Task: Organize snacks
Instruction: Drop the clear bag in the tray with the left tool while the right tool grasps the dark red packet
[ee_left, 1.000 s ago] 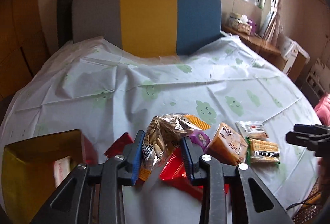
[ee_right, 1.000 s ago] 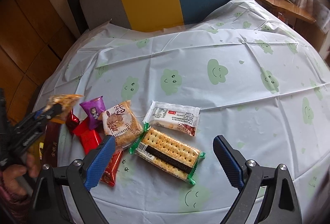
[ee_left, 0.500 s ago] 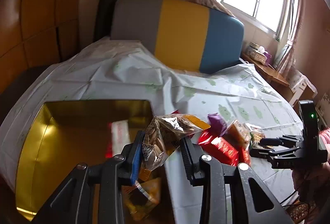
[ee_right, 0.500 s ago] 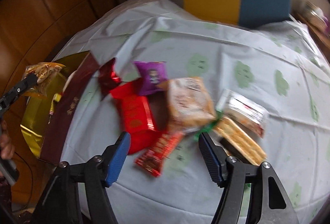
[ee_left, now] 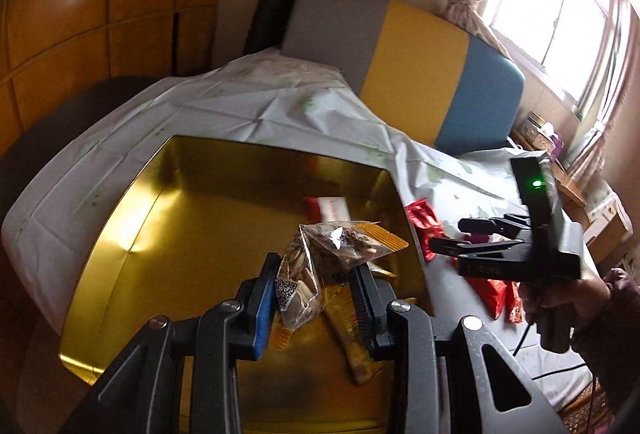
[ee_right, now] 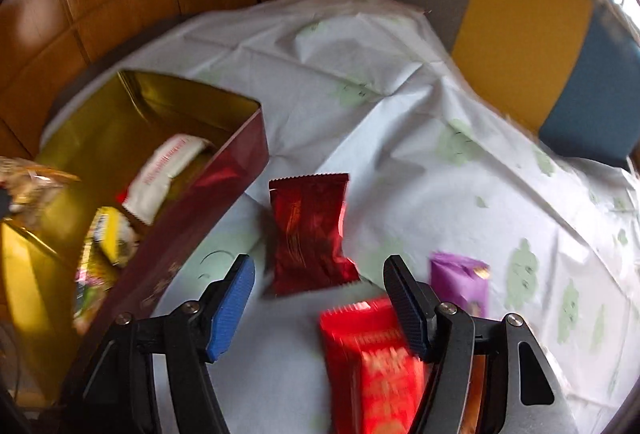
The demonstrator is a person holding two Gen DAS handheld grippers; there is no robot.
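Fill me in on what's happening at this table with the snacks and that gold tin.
A person is sorting snacks into the gold tin with hand-held tongs. The left tongs are clamped on a clear packet of seeds, held over the open tin, which already holds a white packet and others. The right tongs have just been closing, with nothing gripped, above a dark red packet on the tablecloth. A bright red packet and a purple one lie loose nearby.

Daylight glares through the window (ee_left: 560,22); right wrist view is motion-blurred, both bent at edges.
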